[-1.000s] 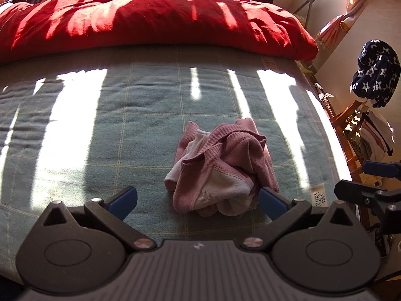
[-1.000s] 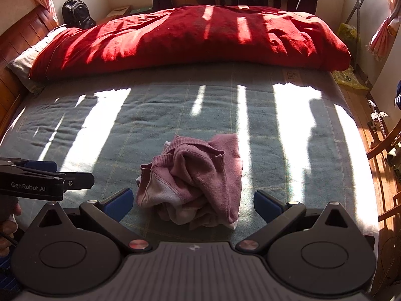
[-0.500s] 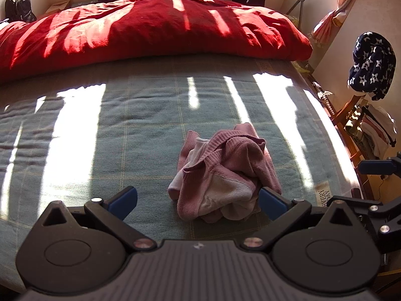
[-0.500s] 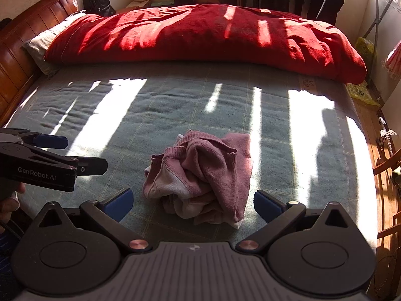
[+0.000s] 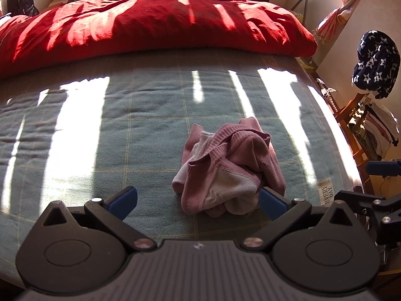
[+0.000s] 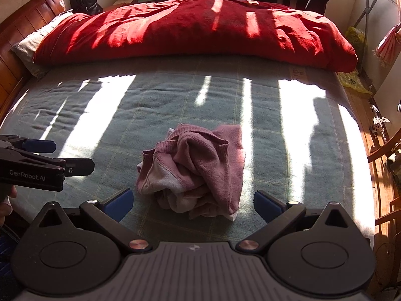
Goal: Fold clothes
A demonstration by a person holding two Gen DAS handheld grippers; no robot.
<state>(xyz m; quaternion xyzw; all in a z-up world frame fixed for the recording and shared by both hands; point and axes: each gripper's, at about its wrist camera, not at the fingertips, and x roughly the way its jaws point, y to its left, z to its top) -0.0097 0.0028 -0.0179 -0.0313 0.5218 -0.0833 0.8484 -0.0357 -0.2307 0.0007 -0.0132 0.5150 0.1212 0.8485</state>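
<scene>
Across most of both frames: bed with a green checked blanket, sun stripes over it. Red duvet bunched along the top of the frame. Pink sweater, crumpled in a heap, lies on the blanket at centre-low of both views, not held by anything.

Left gripper at bottom of the left view: fingers spread wide, nothing between them; the right blue pad sits at the sweater's lower right edge, contact unclear. Right gripper at bottom of the right view: fingers also spread wide, released, the heap just beyond them, apart from both pads.

Right edge of the left view: chair with a star-print garment. Upper left: black backpack.
</scene>
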